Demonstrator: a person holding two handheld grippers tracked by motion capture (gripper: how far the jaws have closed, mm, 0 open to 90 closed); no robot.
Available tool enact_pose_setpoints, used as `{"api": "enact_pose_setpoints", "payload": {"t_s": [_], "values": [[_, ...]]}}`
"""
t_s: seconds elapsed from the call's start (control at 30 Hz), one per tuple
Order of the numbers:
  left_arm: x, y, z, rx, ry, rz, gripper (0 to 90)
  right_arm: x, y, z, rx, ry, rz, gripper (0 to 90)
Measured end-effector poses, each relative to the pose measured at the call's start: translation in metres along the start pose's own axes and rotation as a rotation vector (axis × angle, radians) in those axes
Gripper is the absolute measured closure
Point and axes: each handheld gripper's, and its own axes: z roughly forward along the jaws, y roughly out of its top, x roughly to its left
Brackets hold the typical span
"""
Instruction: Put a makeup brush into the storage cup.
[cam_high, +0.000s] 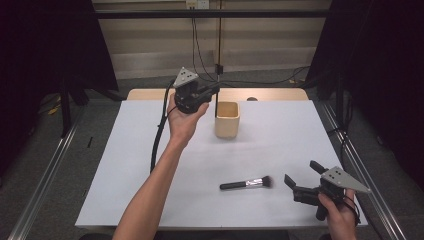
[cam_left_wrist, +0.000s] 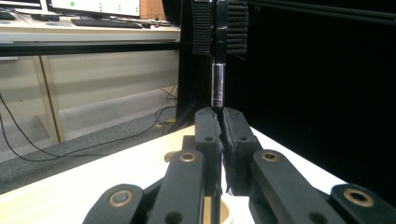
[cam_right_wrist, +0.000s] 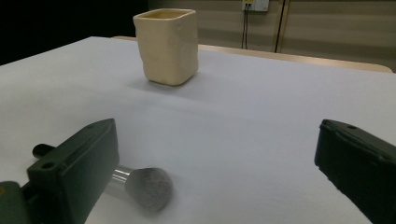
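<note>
My left gripper (cam_high: 215, 90) is held up just left of a cream square cup (cam_high: 227, 120), level with its top. It is shut on a thin black brush (cam_high: 216, 106) that stands upright, its lower end near the cup's left rim. In the left gripper view the jaws (cam_left_wrist: 220, 116) pinch the brush's handle, and the silver ferrule (cam_left_wrist: 217, 84) and dark bristle head rise above them. My right gripper (cam_high: 302, 173) rests open at the table's front right. A powder brush (cam_high: 247, 183) with a black handle lies just left of it, its bristles (cam_right_wrist: 148, 187) by the left jaw.
A white sheet (cam_high: 150, 150) covers the table, with a wooden edge (cam_high: 150, 93) along the back. The left gripper's black cable (cam_high: 159, 135) hangs down to the sheet beside the forearm. The cup (cam_right_wrist: 166, 44) stands well beyond the right gripper (cam_right_wrist: 219, 140). Metal rails flank the table.
</note>
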Motion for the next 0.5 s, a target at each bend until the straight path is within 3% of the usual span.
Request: {"api": "enact_pose_setpoints", "payload": {"t_s": [0.23, 0.5], "values": [[0.001, 0.004, 0.015, -0.001, 0.013, 0.01, 85.9, 0.0, 0.0, 0.0, 0.001, 0.001, 0.001, 0.0], [0.008, -0.003, 0.028, 0.005, 0.027, 0.009, 85.8, -0.001, 0.0, 0.0, -0.002, 0.0, 0.005, 0.0]]}}
